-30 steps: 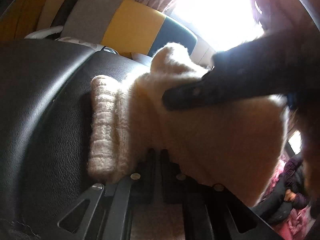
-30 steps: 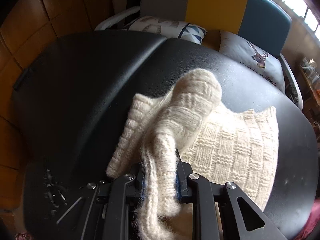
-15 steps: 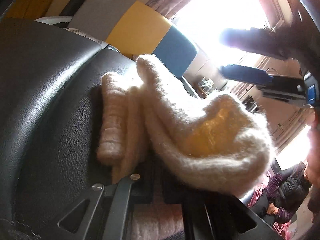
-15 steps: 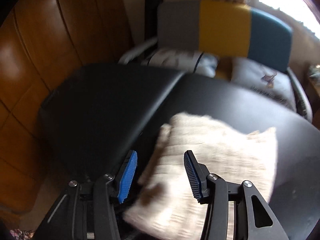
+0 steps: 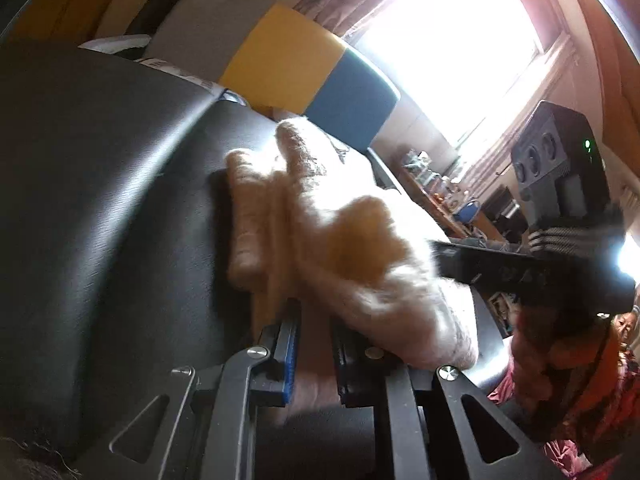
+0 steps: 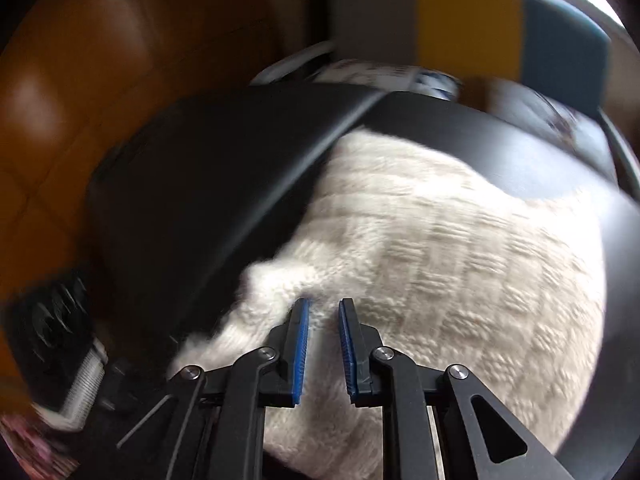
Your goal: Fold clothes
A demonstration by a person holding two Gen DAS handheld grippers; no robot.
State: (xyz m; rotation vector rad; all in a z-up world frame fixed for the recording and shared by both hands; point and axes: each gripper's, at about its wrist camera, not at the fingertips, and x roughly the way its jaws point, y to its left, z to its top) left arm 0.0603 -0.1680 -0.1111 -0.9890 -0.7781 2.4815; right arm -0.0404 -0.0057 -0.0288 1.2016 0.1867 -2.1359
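A cream knitted sweater (image 6: 440, 248) lies folded on the black padded table (image 6: 224, 168). In the left wrist view the same sweater (image 5: 340, 248) is bunched and blurred just beyond my left gripper (image 5: 316, 344). Its jaws stand a little apart, the blue pad (image 5: 291, 360) bare, and loose fabric lies in the gap and over the right finger. My right gripper (image 6: 324, 320) hovers over the sweater's near left edge with a narrow gap between its blue pads and nothing pinched. From the left wrist view, the right gripper (image 5: 444, 256) reaches in from the right and touches the sweater's top.
A grey, yellow and blue chair back (image 6: 472, 28) stands behind the table, with patterned cushions (image 6: 380, 74) on its seat. Brown wooden panels (image 6: 80, 72) line the left side. A bright window (image 5: 448, 48) and a cluttered shelf (image 5: 432, 184) are at the right. A person (image 5: 624, 328) sits at the far right.
The right gripper let go of the lifted sleeve, opened wide, then narrowed and dropped onto the sweater's near edge. The left gripper's jaws loosened and the raised fold sank towards the table.
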